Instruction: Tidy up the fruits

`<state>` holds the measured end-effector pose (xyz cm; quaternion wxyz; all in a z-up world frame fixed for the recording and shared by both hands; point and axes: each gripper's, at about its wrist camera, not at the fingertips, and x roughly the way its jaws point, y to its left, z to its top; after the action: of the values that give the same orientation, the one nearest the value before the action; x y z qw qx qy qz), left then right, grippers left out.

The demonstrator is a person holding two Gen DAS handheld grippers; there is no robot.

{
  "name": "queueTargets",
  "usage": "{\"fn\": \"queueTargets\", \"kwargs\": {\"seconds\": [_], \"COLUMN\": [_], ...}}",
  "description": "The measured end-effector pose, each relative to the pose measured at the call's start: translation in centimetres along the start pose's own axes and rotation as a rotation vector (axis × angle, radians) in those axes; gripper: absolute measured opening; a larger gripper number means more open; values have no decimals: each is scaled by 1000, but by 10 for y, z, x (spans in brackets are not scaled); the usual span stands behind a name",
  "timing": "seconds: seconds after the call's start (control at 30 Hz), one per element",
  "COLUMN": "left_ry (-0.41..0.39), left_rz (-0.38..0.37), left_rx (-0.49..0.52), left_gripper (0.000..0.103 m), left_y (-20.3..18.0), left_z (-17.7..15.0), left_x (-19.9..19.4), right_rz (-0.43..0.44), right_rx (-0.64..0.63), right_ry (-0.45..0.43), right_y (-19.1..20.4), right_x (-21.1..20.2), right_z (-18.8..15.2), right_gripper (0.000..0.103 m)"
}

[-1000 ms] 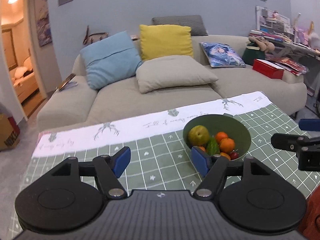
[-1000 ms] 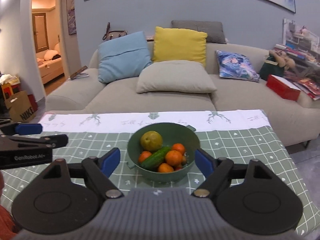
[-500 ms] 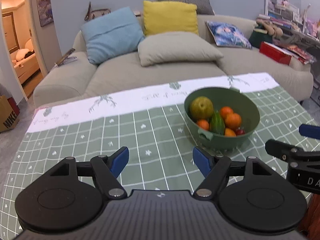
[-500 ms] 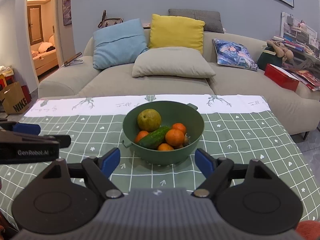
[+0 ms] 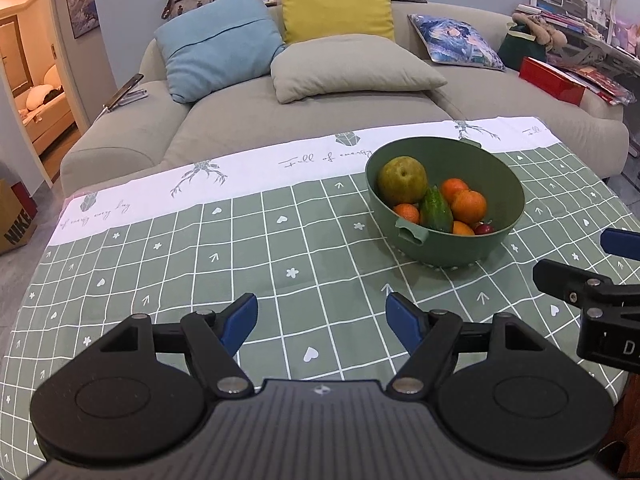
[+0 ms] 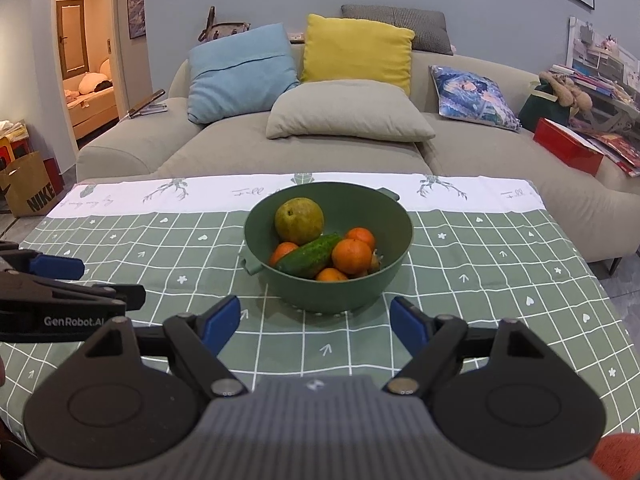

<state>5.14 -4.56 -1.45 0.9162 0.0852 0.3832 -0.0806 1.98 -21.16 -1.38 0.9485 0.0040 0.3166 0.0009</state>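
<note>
A green bowl (image 6: 356,208) stands on the green checked tablecloth (image 6: 480,280), straight ahead in the right wrist view and to the right in the left wrist view (image 5: 500,172). It holds a yellow-green pear (image 6: 299,220), a cucumber (image 6: 310,255), several oranges (image 6: 352,256) and a small dark red fruit (image 5: 485,229). My right gripper (image 6: 316,322) is open and empty, just short of the bowl. My left gripper (image 5: 321,320) is open and empty over bare cloth, left of the bowl. Each gripper shows at the edge of the other's view.
A beige sofa (image 6: 240,140) with blue, yellow, grey and patterned cushions runs behind the table. A red box (image 6: 568,152) and stacked papers lie at its right end. A paper bag (image 6: 28,192) stands on the floor at the left by an open doorway.
Both grippers have moved forward and tilted down over the table. The bowl now looks nearer and lower in both views. Both jaws stay open.
</note>
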Motion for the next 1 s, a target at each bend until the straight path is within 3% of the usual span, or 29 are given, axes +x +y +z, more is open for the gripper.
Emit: {"fn": "queueTargets", "kwargs": {"seconds": [0.33, 1.0], "left_ry": [-12, -6], "left_rz": [2, 1], "left_rx": [-7, -17], "left_gripper": [86, 86], "left_y": [3, 6], "left_z": [2, 2], "left_x": [-8, -7], "right_rz": [-3, -1], "right_rx": [-5, -15], "right_ry": [-36, -22], "right_y": [2, 3], "right_x": [-12, -11], "right_z": [4, 2], "right_gripper": [80, 80]}}
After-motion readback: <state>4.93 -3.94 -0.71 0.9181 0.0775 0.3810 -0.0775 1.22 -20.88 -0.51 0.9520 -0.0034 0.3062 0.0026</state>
